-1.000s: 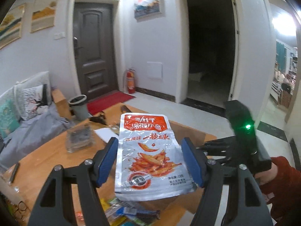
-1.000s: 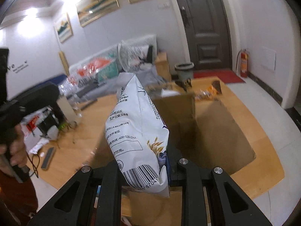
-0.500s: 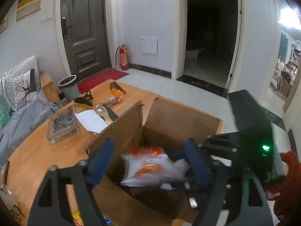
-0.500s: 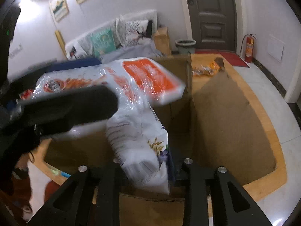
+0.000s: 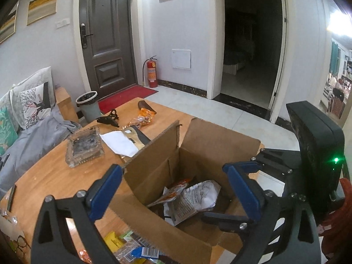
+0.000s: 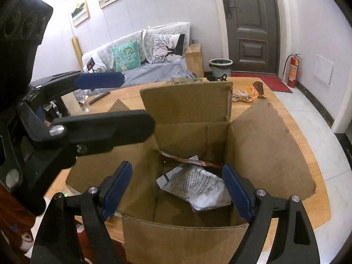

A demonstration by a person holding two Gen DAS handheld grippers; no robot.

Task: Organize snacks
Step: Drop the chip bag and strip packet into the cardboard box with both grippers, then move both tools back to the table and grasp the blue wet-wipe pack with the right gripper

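Observation:
An open cardboard box (image 5: 154, 165) (image 6: 184, 129) stands on the wooden table. Inside it lie a white snack bag (image 5: 193, 200) (image 6: 195, 184) and an orange-red snack bag (image 5: 176, 190) (image 6: 182, 159), partly under the white one. My left gripper (image 5: 173, 189) is open and empty above the box's near side; it also shows in the right wrist view (image 6: 123, 101). My right gripper (image 6: 176, 189) is open and empty over the box opening; its body shows in the left wrist view (image 5: 314, 154).
Several snack packets (image 5: 132, 250) lie on the table in front of the box. A glass ashtray (image 5: 84, 146), white paper (image 5: 120, 142), an orange wrapper (image 5: 142, 117) and a black clip (image 5: 109, 118) lie behind it. A sofa (image 6: 136, 59) and bin (image 5: 88, 106) stand beyond the table (image 5: 55, 173).
Both grippers moved over the box and opened. The orange-red bag left the left gripper and the white bag left the right gripper; both now lie inside the box.

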